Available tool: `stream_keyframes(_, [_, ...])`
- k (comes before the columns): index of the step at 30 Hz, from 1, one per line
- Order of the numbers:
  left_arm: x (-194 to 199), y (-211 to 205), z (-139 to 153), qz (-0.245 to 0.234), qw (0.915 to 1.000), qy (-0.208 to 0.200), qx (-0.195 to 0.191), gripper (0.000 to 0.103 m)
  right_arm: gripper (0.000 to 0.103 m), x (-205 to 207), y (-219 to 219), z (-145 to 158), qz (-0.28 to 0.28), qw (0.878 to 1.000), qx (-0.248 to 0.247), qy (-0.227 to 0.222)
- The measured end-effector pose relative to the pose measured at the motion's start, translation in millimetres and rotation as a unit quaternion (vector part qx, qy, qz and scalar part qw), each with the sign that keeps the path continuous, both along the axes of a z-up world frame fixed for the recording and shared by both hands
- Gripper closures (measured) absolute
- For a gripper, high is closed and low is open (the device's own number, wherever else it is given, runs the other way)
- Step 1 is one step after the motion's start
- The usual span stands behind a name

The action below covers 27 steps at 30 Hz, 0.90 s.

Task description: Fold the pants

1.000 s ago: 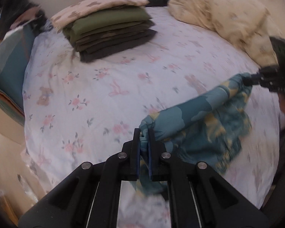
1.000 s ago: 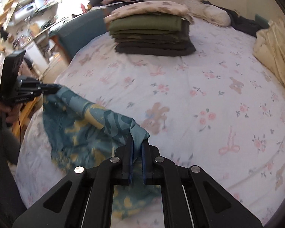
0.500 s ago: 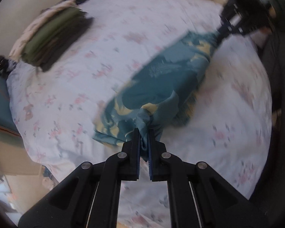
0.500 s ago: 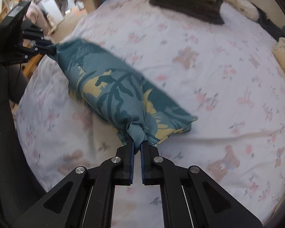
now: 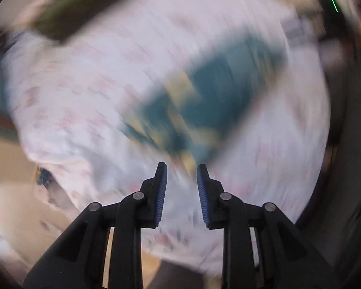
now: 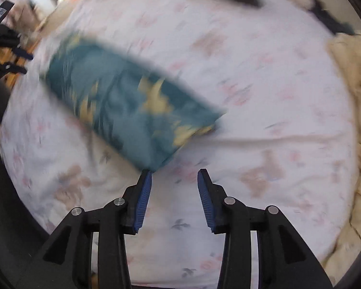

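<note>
The teal pants with a yellow leaf print (image 6: 130, 106) lie folded on the floral bedsheet (image 6: 264, 96). In the left wrist view they are a blurred teal patch (image 5: 211, 96). My left gripper (image 5: 181, 168) is open and empty, just short of the pants' near end. My right gripper (image 6: 174, 174) is open and empty, its left fingertip (image 6: 146, 175) at the pants' near corner. The left gripper also shows at the far left of the right wrist view (image 6: 14, 55).
A stack of folded dark and olive clothes (image 5: 77, 7) lies at the far side of the bed. A cream blanket (image 6: 353, 77) is heaped at the right edge. The bed's edge and floor (image 5: 9, 154) show at the left.
Both grippers have opened and let go of the pants, which now lie on the sheet. Both views are blurred by fast motion.
</note>
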<state>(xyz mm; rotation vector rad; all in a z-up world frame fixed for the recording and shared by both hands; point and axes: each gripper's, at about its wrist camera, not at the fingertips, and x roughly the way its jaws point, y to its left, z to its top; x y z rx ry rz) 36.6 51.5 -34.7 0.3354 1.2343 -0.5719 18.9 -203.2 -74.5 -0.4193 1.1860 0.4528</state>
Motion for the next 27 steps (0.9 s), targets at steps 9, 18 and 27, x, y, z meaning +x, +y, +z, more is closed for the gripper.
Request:
stream_keyframes(9, [30.3,-48.1,-62.2,0.251,0.9555,0.017,-0.155,0.099,0.088,18.2,89.9,-29.8,-0.098,0.986,0.131,0.011])
stream_keyframes(18, [17.5,-42.0,-101.2,0.263,0.9605,-0.008,-0.091,0.102,0.103,27.0,63.6,-77.6,-0.153,0.988,0.01,0.029])
stream_keyframes(27, [2.8,17.5,-109.6,0.37,0.9289,0.006,-0.019,0.102,0.103,36.0,-27.4,-84.8,-0.302,0.95,-0.021,0.074])
